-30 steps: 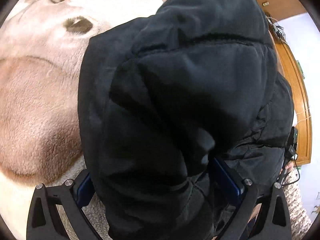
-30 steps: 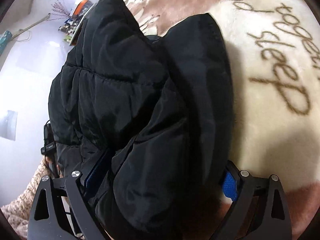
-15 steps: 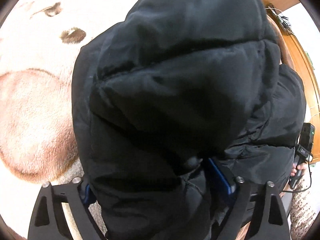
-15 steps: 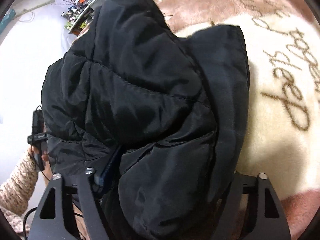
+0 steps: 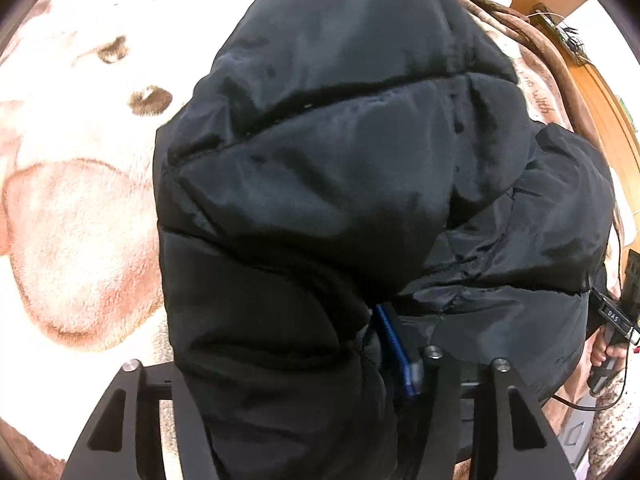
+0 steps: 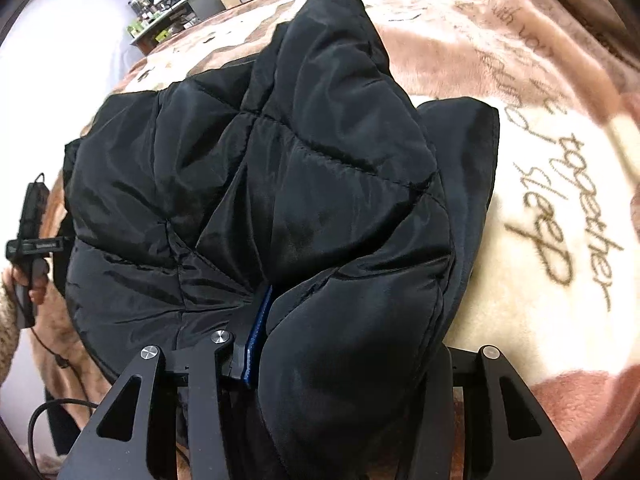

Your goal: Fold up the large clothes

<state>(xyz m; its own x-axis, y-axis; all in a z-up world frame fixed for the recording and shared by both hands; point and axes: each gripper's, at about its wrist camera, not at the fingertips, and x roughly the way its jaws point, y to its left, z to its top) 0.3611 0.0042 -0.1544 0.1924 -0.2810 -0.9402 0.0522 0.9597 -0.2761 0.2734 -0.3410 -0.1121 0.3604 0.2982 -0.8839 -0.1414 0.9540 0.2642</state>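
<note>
A black puffer jacket (image 5: 340, 184) lies bunched on a plush blanket and fills both wrist views; it also shows in the right wrist view (image 6: 280, 200). My left gripper (image 5: 288, 344) is shut on a thick fold of the jacket's near edge; its blue-padded right finger (image 5: 394, 348) presses into the fabric and the left finger is hidden. My right gripper (image 6: 344, 340) is shut on another fold of the jacket, with its blue-padded left finger (image 6: 258, 336) pressed against it and the right finger hidden.
The cream and brown blanket (image 6: 540, 184) with brown lettering covers the bed. A wooden bed frame (image 5: 608, 92) runs along the right of the left wrist view. A cluttered shelf (image 6: 176, 4) stands beyond the bed. The person's hands hold the handles (image 5: 612, 340).
Both grippers have closed on the jacket folds and drawn back, so more of the blanket and room shows. The jacket has been carried further over itself.
</note>
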